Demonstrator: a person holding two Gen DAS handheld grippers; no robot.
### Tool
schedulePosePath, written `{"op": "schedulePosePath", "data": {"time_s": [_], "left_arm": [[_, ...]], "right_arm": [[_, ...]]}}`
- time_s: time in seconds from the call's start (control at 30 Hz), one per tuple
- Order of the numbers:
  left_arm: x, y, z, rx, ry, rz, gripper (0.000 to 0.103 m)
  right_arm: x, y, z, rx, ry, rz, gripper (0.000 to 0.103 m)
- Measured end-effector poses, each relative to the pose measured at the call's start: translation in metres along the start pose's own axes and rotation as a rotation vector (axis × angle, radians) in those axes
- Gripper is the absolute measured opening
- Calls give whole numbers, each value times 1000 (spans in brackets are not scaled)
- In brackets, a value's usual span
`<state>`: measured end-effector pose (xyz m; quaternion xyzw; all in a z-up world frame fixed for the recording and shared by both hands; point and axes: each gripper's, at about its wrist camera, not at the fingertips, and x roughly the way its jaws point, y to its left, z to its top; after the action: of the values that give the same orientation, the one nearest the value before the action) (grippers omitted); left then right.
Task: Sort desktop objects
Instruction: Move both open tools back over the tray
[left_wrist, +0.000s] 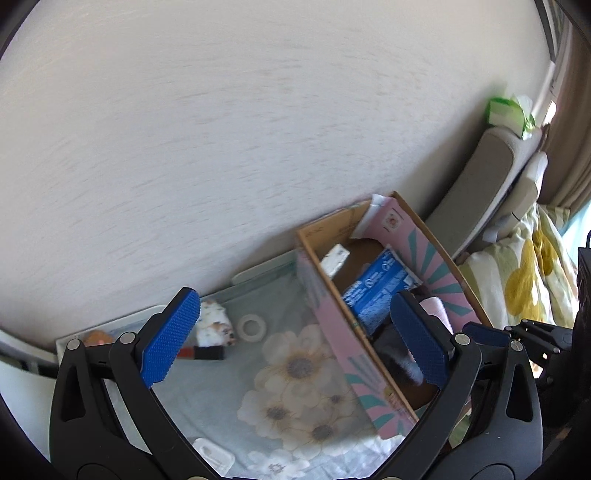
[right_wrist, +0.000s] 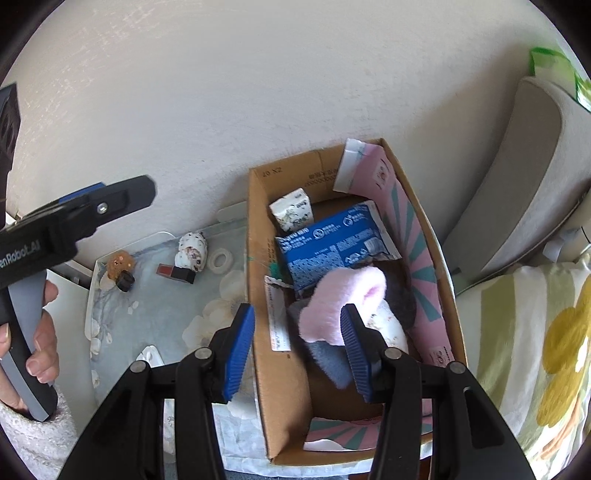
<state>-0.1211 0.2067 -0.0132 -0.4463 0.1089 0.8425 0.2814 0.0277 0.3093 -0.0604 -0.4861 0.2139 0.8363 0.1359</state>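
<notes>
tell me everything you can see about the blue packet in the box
The blue packet is a flat, glossy plastic pack with white print and crimped ends. It lies tilted inside the cardboard box, beside a small white patterned pack. A pink fluffy item overlaps its lower edge. Neither gripper touches it.

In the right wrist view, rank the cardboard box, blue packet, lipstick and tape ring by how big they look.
1. cardboard box
2. blue packet
3. lipstick
4. tape ring, close to the lipstick in apparent size, so those two are unsure.
</notes>
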Motion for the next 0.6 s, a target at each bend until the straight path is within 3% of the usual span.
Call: {"op": "schedulePosePath", "data": {"time_s": [0.4,0.6], "left_arm": [[-53,86,-34,-137,-63,110,103],[-85,158,-64,-309,-95,187,103]], "right_arm": [[-5,55,7,-120,-37,51,44],[5,86,7,-187,-26,90,44]]}}
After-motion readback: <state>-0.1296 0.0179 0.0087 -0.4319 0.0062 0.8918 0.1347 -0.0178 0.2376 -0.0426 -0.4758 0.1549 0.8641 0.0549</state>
